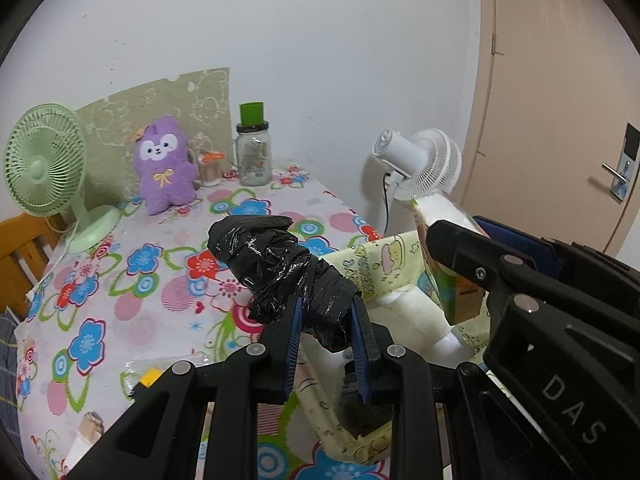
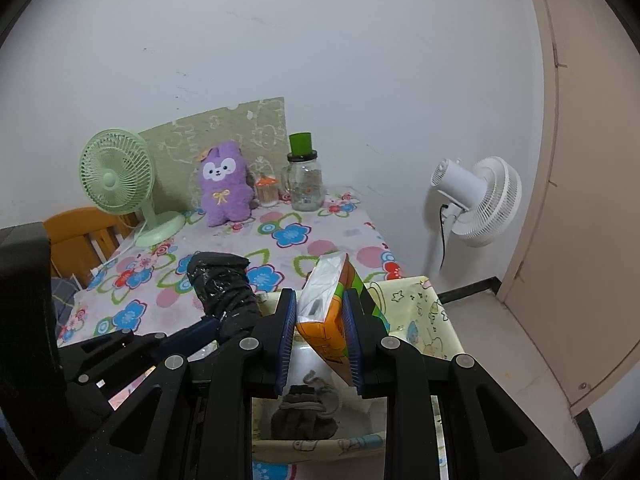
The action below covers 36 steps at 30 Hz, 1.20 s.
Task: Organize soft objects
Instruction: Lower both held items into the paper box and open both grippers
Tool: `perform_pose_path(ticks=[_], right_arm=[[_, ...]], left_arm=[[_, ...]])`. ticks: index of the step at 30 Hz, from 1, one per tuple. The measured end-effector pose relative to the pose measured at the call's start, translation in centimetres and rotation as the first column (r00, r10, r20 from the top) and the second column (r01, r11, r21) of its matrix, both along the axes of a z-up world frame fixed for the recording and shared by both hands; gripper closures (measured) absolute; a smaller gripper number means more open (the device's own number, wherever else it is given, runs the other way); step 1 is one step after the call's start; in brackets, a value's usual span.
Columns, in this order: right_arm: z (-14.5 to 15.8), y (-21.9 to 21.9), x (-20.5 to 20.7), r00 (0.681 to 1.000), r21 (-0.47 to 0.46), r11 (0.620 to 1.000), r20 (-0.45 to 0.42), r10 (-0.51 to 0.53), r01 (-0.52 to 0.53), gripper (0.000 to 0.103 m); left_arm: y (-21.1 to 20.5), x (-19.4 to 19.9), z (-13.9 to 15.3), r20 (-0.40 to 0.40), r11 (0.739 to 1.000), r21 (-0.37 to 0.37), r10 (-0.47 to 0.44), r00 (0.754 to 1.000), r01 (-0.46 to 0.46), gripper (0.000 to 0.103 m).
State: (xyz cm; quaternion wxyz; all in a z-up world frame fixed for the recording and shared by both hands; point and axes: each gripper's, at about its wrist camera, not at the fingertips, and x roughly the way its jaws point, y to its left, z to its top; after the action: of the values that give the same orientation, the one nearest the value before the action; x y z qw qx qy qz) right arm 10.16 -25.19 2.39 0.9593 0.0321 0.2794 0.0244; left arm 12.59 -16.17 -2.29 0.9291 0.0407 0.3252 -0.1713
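Clenched on a black plastic bundle (image 1: 280,268), left claw (image 1: 328,340) poised above yellow fabric bin (image 1: 384,264) at tabletop (image 1: 120,280) edge; right claw (image 2: 318,332) gripping tissue pack (image 2: 332,300) over same bin, grey socks (image 2: 304,416) inside; depositing step, next calls for lowering and releasing both

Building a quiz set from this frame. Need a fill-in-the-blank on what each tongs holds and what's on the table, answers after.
1. The left tongs are shut on a roll of ____ plastic bags.
2. The right tongs grip a pack of ____.
3. The plush toy on the table is ____ in colour.
4. Beside the toy stands a green ____.

Missing words: black; tissues; purple; fan
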Motion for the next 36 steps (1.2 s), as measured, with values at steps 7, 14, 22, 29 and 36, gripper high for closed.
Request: perform_pose_path(ticks=[7, 14, 22, 29, 36], right_arm=[[-1.5, -1.4, 0.9, 0.999, 0.022, 0.999, -0.035, -0.028, 0.029, 0.076], [-2.9, -2.5, 1.9, 0.996, 0.049, 0.998, -0.080, -0.030, 0.034, 0.076], [-4.1, -2.7, 2.9, 0.991, 0.048, 0.998, -0.134, -0.020, 0.027, 0.048], [-4.3, -2.2, 2.8, 0.989, 0.035, 0.999, -0.147, -0.027, 0.032, 0.034], [-3.8, -1.4, 1.8, 0.990, -0.002, 0.999, -0.137, -0.043, 0.043, 0.021]], left_arm=[[-1.7, 0.6, -1.0, -0.025, 0.999, 0.019, -0.046, 0.999, 0.047, 0.079], [-3.2, 0.9, -2.1, -0.040, 0.995, 0.069, -0.075, 0.996, 0.078, 0.040], [-3.4, 1.2, -2.4, -0.041, 0.994, 0.084, -0.071, 0.997, 0.074, 0.021], [-2.9, 0.8, -2.3, -0.038, 0.994, 0.085, -0.066, 0.997, 0.069, 0.012], [-1.9, 0.0, -1.6, -0.022, 0.996, 0.069, -0.050, 0.998, 0.052, 0.008]])
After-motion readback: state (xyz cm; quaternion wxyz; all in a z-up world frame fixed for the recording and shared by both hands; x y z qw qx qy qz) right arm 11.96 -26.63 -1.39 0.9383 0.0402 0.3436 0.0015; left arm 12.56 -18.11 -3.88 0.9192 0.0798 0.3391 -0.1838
